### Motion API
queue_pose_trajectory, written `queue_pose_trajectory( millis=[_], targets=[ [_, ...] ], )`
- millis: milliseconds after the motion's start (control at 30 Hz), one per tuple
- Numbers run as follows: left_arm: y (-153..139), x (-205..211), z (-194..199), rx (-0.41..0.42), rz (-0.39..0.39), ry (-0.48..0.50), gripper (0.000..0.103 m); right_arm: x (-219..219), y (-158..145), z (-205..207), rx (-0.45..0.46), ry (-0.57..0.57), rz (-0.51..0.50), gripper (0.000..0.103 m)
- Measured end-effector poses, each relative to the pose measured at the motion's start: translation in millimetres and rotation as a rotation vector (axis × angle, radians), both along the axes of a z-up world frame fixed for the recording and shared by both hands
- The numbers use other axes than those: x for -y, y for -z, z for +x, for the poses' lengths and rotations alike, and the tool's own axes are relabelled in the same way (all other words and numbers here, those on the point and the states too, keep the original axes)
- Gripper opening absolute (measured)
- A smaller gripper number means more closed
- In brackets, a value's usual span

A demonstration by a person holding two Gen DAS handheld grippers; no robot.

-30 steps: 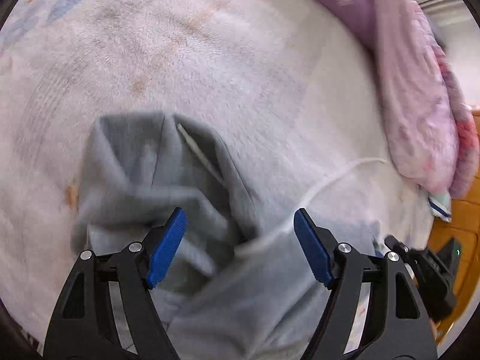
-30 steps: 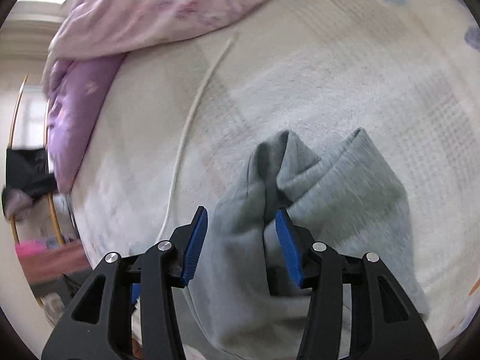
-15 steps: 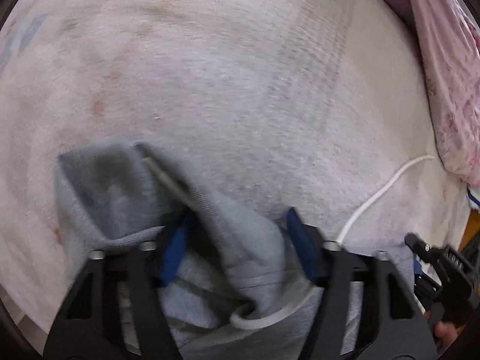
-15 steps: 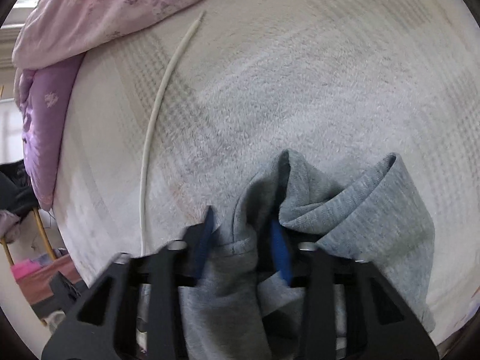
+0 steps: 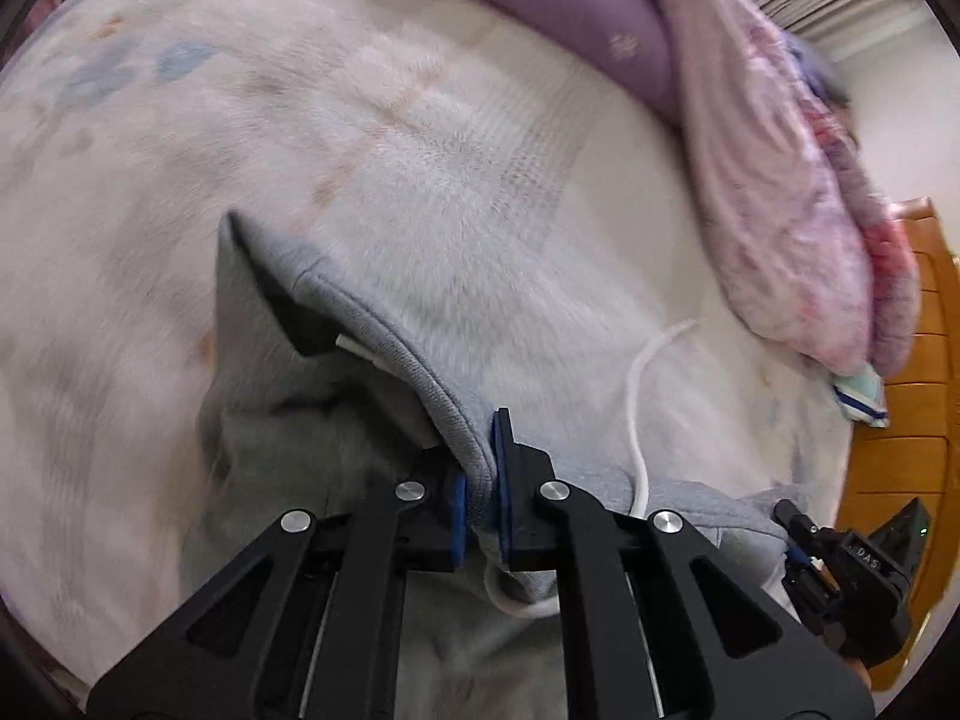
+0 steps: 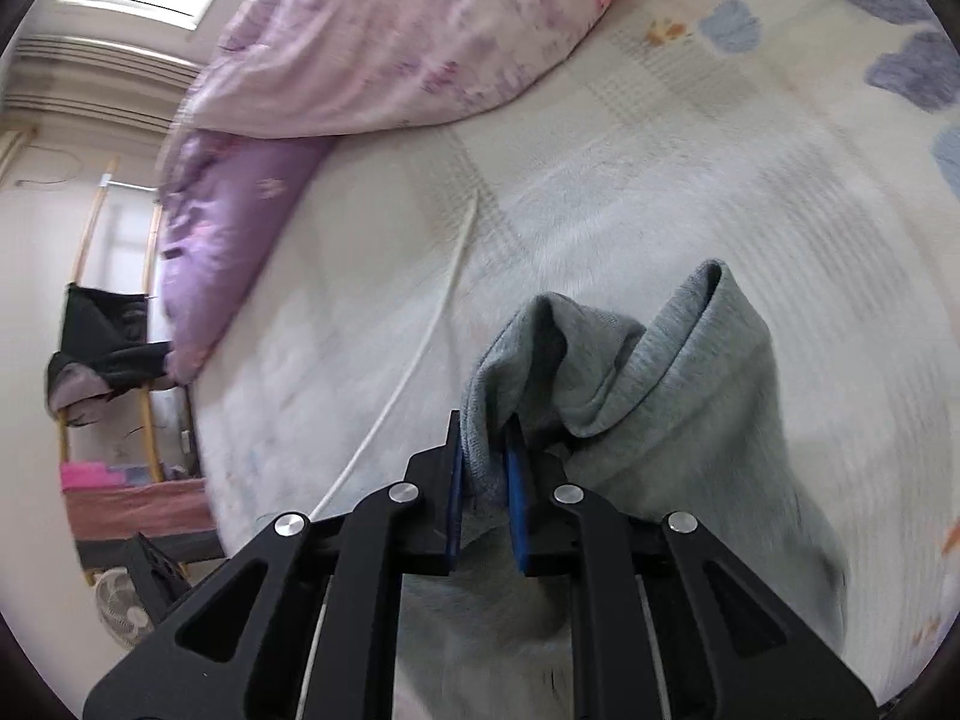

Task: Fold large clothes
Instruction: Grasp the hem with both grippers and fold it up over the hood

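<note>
The left gripper [image 5: 479, 501] pinches the ribbed hem of the grey sweatshirt [image 5: 282, 420], and the right gripper [image 6: 485, 483] pinches another bunched edge, the garment sagging from both onto the pale blanket [image 5: 420, 138] below.

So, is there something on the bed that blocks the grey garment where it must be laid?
Both grippers, left and right, grip the grey garment. A white cord lies on the blanket beside it. The pink quilt lies farther off.
</note>
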State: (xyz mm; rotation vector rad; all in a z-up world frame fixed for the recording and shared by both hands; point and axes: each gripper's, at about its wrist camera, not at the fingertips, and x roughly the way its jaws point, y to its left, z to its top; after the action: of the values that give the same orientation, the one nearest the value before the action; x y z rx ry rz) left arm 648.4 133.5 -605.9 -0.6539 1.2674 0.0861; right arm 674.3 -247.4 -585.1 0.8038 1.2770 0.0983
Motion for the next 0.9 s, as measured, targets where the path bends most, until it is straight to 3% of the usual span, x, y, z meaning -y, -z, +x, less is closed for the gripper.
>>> queue_pose_trajectory(
  millis=[133, 300, 467, 633, 900],
  targets=[
    [-26.1, 14.3, -67.0, 0.018, -0.011, 0.014, 0.007, 1.2, -23.5, -62.2, 0.008, -0.013, -0.005, 0.011],
    [-32.3, 19.2, -129.0, 0.011, -0.02, 0.023, 0.007, 1.8, -24.5, -142.5, -0.052, 0.017, -0.02, 0.01],
    [5.0, 23.1, -192.7, -0.077, -0.023, 0.016, 0.007, -0.6, 5.9, -206.7, -0.147, 0.015, -0.081, 0.01],
    [46.7, 27.5, -238.6, -0.157, -0.02, 0.028, 0.007, -0.5, 43.0, -240.3, -0.222, 0.0, -0.104, 0.01],
    [71.5, 36.6, -250.6, -0.185, 0.001, 0.01, 0.006, 2.2, 68.0, -258.4, -0.232, -0.032, -0.126, 0.01]
  ],
)
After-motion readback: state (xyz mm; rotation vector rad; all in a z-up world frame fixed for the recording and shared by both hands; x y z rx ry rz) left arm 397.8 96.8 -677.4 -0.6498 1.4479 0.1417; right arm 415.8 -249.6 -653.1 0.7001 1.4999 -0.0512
